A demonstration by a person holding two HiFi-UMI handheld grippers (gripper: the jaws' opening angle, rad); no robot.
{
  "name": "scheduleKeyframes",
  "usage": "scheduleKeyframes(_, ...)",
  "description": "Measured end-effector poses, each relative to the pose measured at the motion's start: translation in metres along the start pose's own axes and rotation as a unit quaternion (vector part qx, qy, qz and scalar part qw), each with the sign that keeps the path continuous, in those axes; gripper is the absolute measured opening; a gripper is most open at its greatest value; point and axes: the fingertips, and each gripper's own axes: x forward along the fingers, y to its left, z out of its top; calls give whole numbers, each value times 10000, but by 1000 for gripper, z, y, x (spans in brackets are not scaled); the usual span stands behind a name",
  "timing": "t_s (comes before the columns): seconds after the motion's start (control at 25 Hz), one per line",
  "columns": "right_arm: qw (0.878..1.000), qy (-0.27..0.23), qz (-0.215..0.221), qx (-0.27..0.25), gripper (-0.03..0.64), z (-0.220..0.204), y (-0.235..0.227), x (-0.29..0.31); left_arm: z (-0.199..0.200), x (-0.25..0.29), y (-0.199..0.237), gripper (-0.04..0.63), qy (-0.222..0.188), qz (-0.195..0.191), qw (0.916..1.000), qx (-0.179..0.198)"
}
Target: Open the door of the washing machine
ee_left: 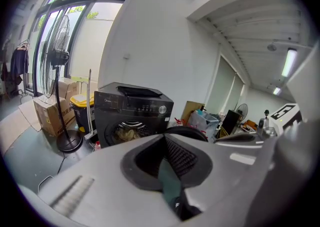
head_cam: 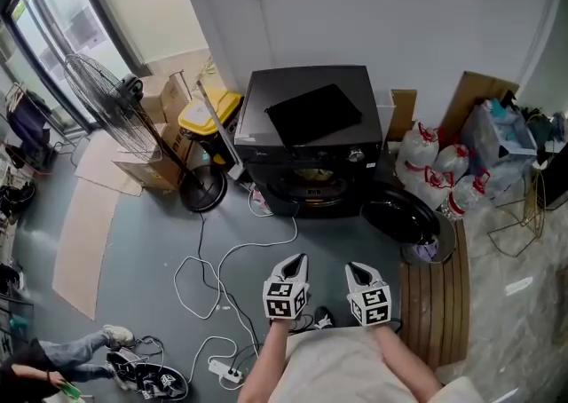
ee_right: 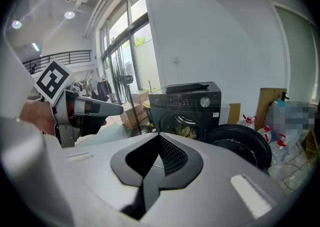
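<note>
The washing machine (head_cam: 311, 126) sits at twelve o'clock from my two grippers in the head view, well apart from them across grey floor strewn with white cables (head_cam: 209, 281). Its door (head_cam: 404, 213) already stands swung out, at about one o'clock from my right gripper (head_cam: 357, 270) and roughly four o'clock from the drum opening (head_cam: 311, 181). The opening is exposed, with what looks like pale laundry inside. My left gripper (head_cam: 297, 262) is closed on nothing: its own view shows the two pads meeting, with only the machine far beyond them. The right gripper is likewise closed and empty, its pads pressed together in its view. Both hang side by side close to my body, pointing toward the machine and tilted a little downward. I judge the opening step done, since the door hangs clear of the front panel and neither gripper is near it. The next move therefore calls for little. If the door should go wider, I would have to step forward toward twelve o'clock, part the right jaws and take the door's free rim. I would mind the cables underfoot and the slatted wooden board (head_cam: 435, 295) at three o'clock from that gripper.
</note>
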Motion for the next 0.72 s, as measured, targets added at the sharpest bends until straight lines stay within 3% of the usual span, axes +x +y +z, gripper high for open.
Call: scheduleKeyframes(0.72,9998,-50,6,-205,0,4,-1,-1,1,-4,-1,58,-66,45,10000,13)
